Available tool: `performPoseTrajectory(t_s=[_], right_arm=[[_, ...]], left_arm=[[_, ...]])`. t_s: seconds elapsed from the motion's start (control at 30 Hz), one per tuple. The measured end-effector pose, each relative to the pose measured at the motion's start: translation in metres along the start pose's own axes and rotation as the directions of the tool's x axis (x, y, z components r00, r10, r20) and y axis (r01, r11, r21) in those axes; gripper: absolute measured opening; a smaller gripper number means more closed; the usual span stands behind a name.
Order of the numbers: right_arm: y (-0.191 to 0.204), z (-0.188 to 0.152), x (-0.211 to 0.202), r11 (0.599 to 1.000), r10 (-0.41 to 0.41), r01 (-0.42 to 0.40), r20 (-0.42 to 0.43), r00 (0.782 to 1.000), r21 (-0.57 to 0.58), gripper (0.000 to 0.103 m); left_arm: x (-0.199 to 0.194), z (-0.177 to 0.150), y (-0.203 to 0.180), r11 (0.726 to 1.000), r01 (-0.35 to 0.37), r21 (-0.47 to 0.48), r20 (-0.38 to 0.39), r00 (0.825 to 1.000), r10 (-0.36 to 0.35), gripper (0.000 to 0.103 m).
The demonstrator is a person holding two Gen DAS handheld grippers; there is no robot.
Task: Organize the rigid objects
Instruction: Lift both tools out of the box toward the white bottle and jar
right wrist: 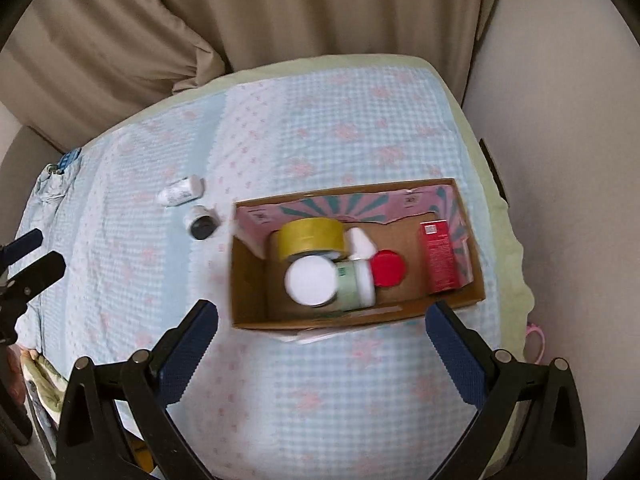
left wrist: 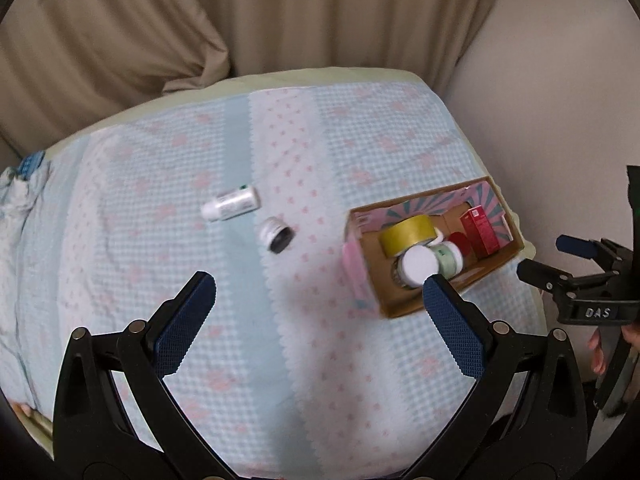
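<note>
Left wrist view: left hand-held gripper wide open, empty; two containers, white bottle and small jar, lie mid-frame on bed. Right wrist view: right hand-held gripper wide open, empty; one cardboard box centre holds one tape roll, one red carton.

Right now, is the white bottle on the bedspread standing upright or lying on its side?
Lying on its side. The white bottle rests lengthwise on the checked bedspread, outside the cardboard box, beside a small tipped jar.

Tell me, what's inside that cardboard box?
In the cardboard box: yellow tape roll, white-lidded jar, pale green jar, red lid, red carton. Whatever lies beneath them is covered.
</note>
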State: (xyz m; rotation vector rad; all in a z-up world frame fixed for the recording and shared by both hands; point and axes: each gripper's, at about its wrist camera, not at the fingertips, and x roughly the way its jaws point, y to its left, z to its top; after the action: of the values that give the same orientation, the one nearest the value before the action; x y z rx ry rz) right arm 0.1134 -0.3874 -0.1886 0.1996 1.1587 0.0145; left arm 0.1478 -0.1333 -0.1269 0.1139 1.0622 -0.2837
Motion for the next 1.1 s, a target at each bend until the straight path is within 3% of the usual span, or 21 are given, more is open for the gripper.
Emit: performPoseTrajectory(t_s=[0.3,0.6,0.87,1.1], right_arm=[[0.108,-0.019,-0.017,0.999,-0.031,0.031,0.027,0.999,0.019,0.103],[0.195,-0.021,-0.001,0.987,-0.039,0.029,0.062,0.997,0.156,0.103],[0.245,0.000,0.032,0.988,-0.043,0.033,0.065,0.997,0.152,0.103],[0.255,0.030,0.080,0.994,-0.031,0.025,0.055,0.998,0.109,0.103]], left_arm=[[-0.028,-0.024,0.111,0.999,0.011,0.038,0.018,1.000,-0.012,0.103],[-0.016,-0.016,0.202,0.989,0.041,0.142,0.012,0.999,-0.043,0.103],[0.024,0.022,0.230,0.966,0.078,0.246,-0.009,0.997,-0.078,0.103],[0.095,0.069,0.231,0.946,0.105,0.308,-0.087,0.993,-0.082,0.103]])
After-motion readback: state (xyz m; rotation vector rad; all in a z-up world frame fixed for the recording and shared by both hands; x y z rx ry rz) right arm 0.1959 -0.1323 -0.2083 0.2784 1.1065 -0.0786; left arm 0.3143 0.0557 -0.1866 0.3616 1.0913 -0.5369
